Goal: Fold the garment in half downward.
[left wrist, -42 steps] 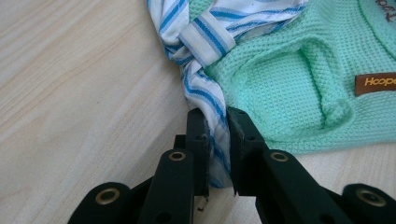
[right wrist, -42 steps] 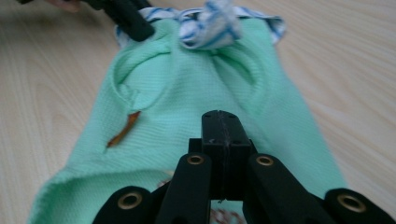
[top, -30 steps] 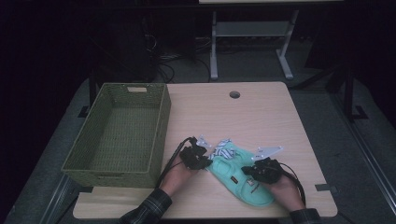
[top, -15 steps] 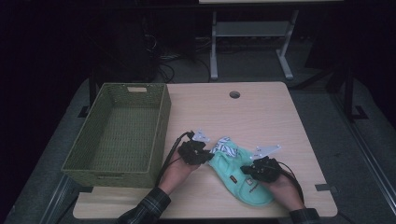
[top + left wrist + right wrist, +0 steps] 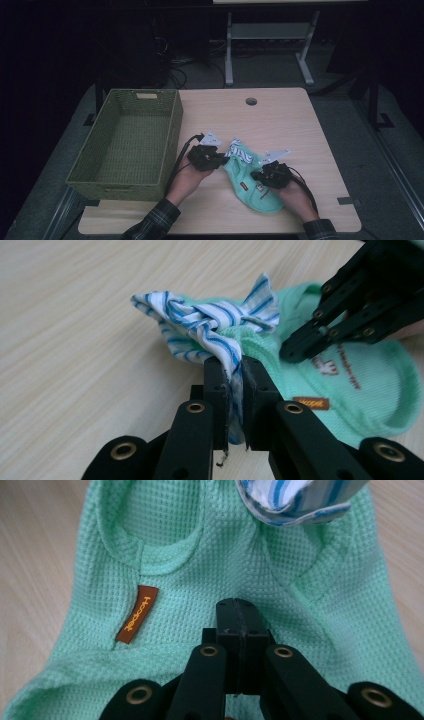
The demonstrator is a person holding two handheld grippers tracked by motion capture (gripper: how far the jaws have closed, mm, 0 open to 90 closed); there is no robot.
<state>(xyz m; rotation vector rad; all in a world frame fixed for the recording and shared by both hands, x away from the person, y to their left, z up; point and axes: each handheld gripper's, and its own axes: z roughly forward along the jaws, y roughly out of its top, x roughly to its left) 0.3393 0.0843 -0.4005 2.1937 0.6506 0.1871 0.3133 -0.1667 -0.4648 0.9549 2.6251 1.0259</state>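
Lifting: left tongs (image 5: 234,375) pinch blue-striped white cloth (image 5: 210,325), now higher than before | right tongs (image 5: 239,615) shut tight, empty, pressing mint-green waffle-knit garment (image 5: 210,555) | cloth coming free.

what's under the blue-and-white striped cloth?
The blue-and-white striped cloth overlaps one end of the mint-green waffle-knit garment, which lies on the light wooden table. The left gripper pinches the cloth's edge. Anything beneath the bunched folds is hidden.

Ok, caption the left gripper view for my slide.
Left hand-held gripper pinches striped cloth beside green garment on table.
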